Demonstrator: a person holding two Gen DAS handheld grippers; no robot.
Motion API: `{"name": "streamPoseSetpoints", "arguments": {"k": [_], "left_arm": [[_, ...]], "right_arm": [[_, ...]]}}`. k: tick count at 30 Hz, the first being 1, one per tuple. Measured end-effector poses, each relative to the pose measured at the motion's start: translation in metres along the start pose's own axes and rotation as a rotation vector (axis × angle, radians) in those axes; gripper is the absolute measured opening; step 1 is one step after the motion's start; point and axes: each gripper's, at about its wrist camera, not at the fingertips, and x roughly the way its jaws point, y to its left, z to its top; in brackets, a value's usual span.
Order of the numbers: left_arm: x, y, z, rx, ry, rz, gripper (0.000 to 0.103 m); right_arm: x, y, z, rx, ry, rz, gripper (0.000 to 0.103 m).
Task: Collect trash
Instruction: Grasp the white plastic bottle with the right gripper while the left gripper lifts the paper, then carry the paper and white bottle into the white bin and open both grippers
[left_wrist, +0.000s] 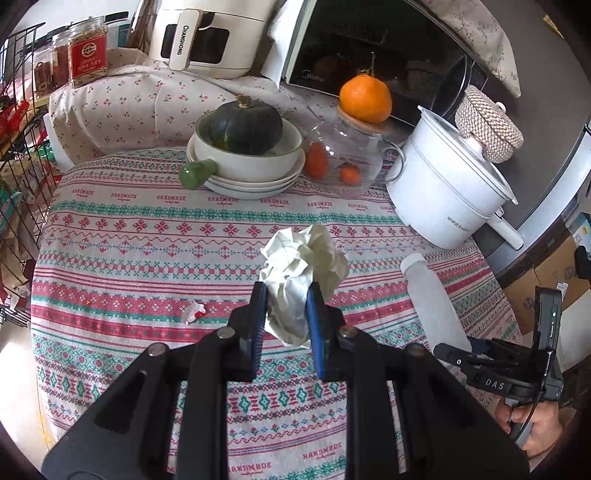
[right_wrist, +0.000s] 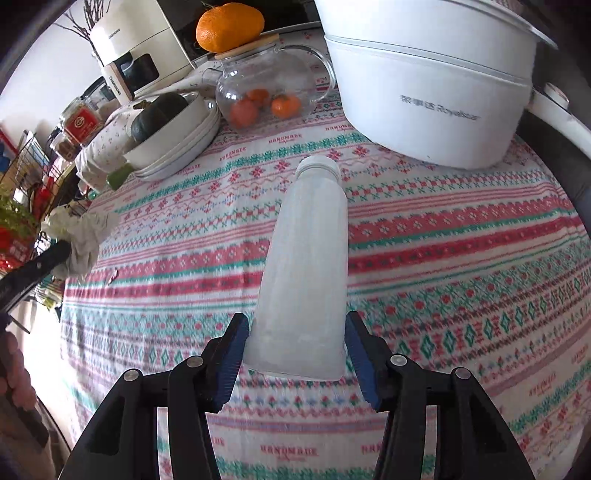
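Your left gripper (left_wrist: 286, 310) pinched the crumpled paper (left_wrist: 304, 273), centre frame. Your right gripper (right_wrist: 293, 354) straddled the plastic bottle (right_wrist: 306, 266) lying on the tablecloth (right_wrist: 461, 258); pads apparently not pressing. Red scrap (left_wrist: 194, 311), lower left, remained uncollected. Legible: "HANDMADE", "CHANGHONG", "Royalstar".

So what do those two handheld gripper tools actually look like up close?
Each is a black plastic frame with silver rivets, ending in two fingers faced with ribbed blue pads. That goes for the left gripper and the right gripper alike. Seen from the side, the right one carries white "DAS" lettering, a small green light and a thin cable.
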Motion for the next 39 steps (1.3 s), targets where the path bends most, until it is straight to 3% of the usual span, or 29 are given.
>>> {"name": "streamPoseSetpoints", "arguments": {"k": [6,12,17,25,32,36,39], "left_arm": [[-0.029,-0.058,-0.014,0.073,0.012,-0.063,0.023],[-0.050,-0.108,-0.044,0.122,0.025,-0.087,0.023],[-0.057,-0.120,-0.071,0.106,0.017,-0.067,0.023],[-0.043,-0.115,-0.085,0.126,0.036,0.015,0.023],[-0.036,-0.118,-0.088,0.124,0.068,0.006,0.023],[-0.037,-0.128,-0.089,0.135,0.070,-0.012,0.023],[-0.039,-0.143,-0.091,0.159,0.063,-0.037,0.023]], "right_arm": [[-0.041,-0.033,-0.070,0.002,0.090,-0.046,0.054],[-0.055,-0.053,-0.105,0.053,0.126,-0.046,0.054],[-0.068,-0.069,-0.105,0.125,0.077,-0.007,0.062],[-0.070,-0.082,-0.078,0.162,0.029,-0.012,0.062],[-0.030,-0.073,-0.070,0.186,0.090,0.042,0.051],[-0.041,-0.070,-0.077,0.162,0.069,0.027,0.050],[-0.073,-0.082,-0.085,0.165,0.017,0.029,0.050]]}}
